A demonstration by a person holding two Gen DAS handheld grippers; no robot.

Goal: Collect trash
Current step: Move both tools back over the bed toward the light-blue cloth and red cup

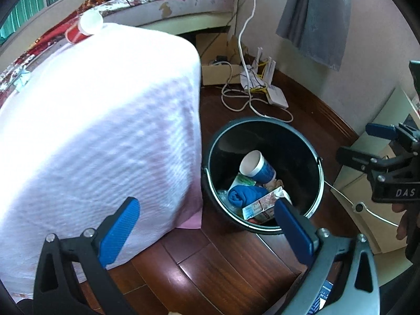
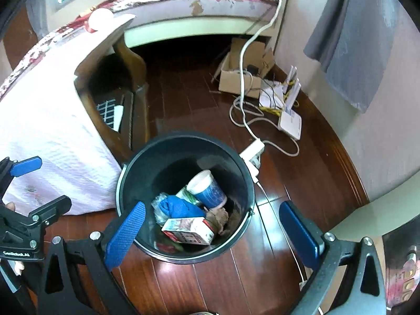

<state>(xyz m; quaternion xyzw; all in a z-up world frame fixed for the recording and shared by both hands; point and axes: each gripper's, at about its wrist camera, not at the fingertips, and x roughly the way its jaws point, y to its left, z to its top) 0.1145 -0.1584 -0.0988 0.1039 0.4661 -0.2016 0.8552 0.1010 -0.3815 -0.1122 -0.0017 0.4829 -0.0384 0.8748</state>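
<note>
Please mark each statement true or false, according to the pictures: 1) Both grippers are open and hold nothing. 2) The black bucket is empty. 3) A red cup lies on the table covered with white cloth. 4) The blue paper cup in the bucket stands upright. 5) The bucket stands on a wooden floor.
1) True. The left gripper and the right gripper both have their fingers wide apart with nothing between them.
2) False. The black bucket holds a blue paper cup, a blue cloth, a carton and other trash.
3) True. The red cup lies on its side at the far edge of the white cloth.
4) False. The blue paper cup lies tilted on the other trash.
5) True. The wooden floor is under it.
</note>
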